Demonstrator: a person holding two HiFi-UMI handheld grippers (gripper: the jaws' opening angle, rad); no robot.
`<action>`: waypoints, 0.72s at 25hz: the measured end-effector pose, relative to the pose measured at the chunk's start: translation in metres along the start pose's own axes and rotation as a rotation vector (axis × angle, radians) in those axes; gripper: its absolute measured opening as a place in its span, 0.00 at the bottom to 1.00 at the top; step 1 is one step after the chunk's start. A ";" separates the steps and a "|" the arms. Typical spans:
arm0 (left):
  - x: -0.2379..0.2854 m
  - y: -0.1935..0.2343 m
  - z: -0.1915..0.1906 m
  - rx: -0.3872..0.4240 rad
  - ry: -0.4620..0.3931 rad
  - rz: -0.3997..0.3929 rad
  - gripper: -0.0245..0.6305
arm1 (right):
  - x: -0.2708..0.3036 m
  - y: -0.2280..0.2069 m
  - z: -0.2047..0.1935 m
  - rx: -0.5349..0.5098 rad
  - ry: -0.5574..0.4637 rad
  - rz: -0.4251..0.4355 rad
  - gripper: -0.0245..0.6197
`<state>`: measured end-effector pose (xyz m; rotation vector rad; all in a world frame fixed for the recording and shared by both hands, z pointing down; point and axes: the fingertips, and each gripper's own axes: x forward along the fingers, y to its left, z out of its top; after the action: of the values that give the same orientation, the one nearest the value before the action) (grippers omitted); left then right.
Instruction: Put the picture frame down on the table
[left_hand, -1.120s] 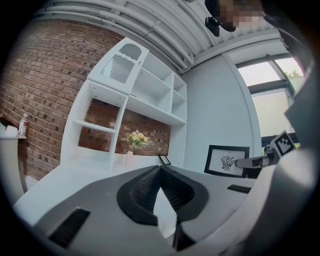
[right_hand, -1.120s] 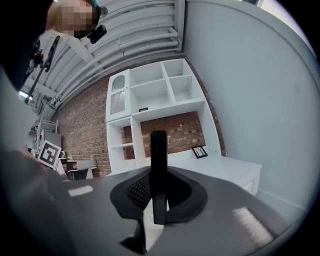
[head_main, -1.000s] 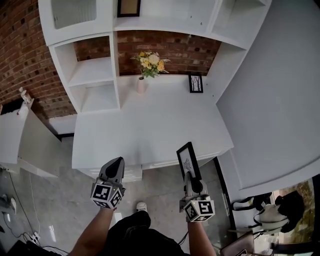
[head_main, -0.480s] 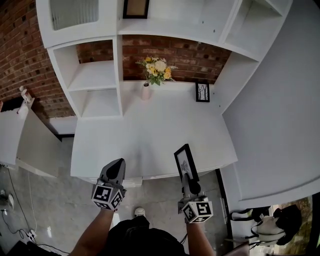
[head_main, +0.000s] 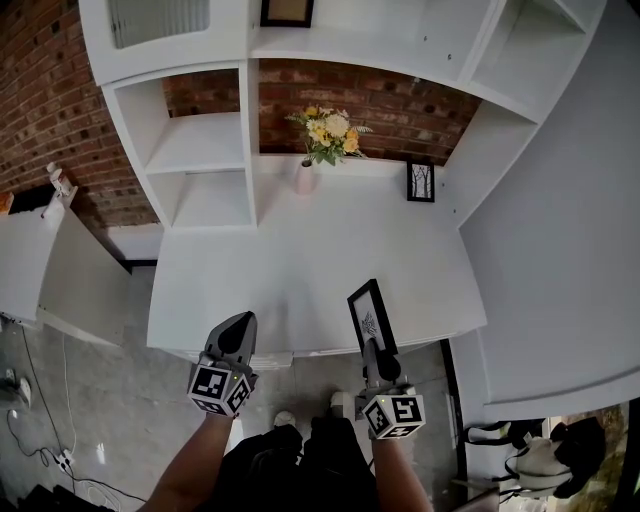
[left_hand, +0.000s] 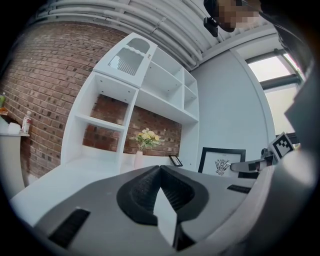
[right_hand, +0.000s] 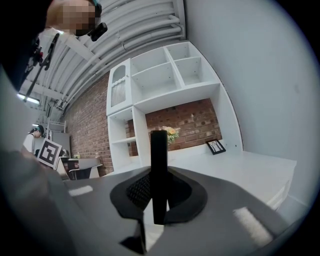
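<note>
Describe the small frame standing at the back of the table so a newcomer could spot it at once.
Start at the white table set against the brick wall. At its back edge, right of the vase of yellow flowers, a small black picture frame stands in the corner. Unlike the picture frame gripped by the right gripper, it rests on the tabletop, untouched.

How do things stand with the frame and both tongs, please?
Right tongs shut on frame, upright at table edge. Left tongs shut, empty. Vase, small frame far back, not blocking.
</note>
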<state>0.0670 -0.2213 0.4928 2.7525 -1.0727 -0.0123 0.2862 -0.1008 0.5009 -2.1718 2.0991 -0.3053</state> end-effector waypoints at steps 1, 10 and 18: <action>0.000 0.001 -0.001 -0.002 -0.001 0.006 0.03 | 0.002 0.000 -0.002 -0.002 0.006 0.005 0.09; 0.003 0.013 -0.010 -0.008 -0.011 0.066 0.03 | 0.028 -0.008 -0.015 0.004 0.028 0.042 0.09; 0.010 0.026 -0.017 -0.004 -0.005 0.114 0.03 | 0.058 -0.014 -0.031 -0.003 0.064 0.075 0.09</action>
<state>0.0585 -0.2439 0.5151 2.6845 -1.2274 -0.0054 0.2948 -0.1557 0.5382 -2.1063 2.2096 -0.3691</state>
